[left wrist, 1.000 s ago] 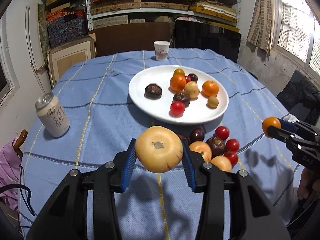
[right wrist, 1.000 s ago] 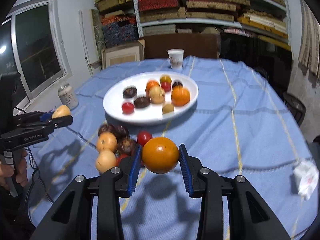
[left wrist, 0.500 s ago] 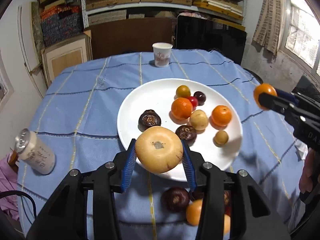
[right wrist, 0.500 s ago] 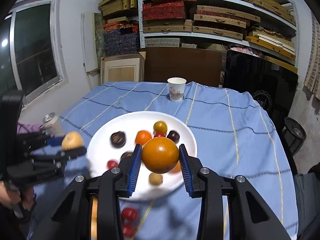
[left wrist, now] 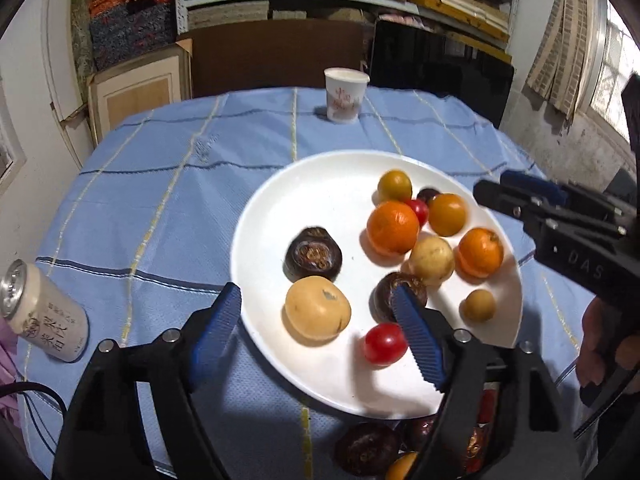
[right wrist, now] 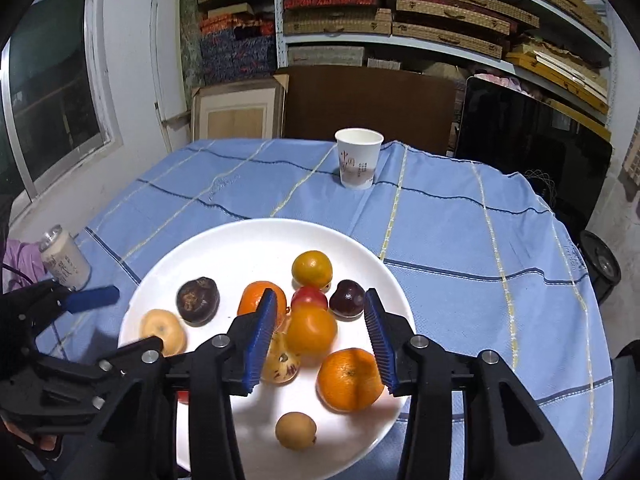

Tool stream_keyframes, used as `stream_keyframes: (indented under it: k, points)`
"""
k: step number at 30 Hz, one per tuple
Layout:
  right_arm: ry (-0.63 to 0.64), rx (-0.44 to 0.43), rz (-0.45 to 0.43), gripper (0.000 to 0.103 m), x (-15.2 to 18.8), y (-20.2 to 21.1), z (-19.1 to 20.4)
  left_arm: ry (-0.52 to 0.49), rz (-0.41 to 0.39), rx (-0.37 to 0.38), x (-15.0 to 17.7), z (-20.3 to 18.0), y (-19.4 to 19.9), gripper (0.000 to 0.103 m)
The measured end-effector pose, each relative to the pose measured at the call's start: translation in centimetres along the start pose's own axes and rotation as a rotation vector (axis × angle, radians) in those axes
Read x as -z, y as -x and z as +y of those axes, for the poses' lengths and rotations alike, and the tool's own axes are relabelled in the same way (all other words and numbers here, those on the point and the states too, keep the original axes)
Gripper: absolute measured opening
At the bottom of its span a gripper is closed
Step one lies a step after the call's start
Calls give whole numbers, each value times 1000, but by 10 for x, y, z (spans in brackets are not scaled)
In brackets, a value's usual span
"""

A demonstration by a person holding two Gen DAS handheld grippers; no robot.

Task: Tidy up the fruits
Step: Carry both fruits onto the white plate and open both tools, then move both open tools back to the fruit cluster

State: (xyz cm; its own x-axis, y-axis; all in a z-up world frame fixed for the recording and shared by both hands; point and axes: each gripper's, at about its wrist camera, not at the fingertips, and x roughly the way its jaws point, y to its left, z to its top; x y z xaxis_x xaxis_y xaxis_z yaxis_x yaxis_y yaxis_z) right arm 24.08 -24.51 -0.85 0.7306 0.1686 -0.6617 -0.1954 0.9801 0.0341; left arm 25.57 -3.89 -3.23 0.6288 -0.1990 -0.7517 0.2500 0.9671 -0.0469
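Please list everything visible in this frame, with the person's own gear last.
plate: one, white, middle of the table.
fruits on plate: twelve; orange, yellow, tan, red, dark brown-purple.
loose fruits: count unclear, dark and orange, on the cloth by the plate's near rim.
paper cup: one, white with print, far side.
can: one, pale, left of the plate.
tablecloth: one, blue, striped.
left gripper: black, blue pads, jaws open, over the plate.
right gripper: same, jaws open, over the plate.
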Motion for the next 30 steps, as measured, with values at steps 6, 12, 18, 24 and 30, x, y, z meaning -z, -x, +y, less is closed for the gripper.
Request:
stream_keyframes:
  k: [6,12,18,24,30]
  points:
    - [-4,-22,-28,45,17,51,7,7,-44,2,13,7,45,78]
    - [57,-77,9,46,81,104,40,-27,-56,18,68,7,86,89]
    - [110,-59,94,46,156,108,71,-55,6,30,127,-2,85,89]
    - [92,-49,121,46,171,97,78,-88,20,-9,156,-10,83,89]
    - [88,-32,158,48,165,82,86,-34,18,-16,163,1,79,89]
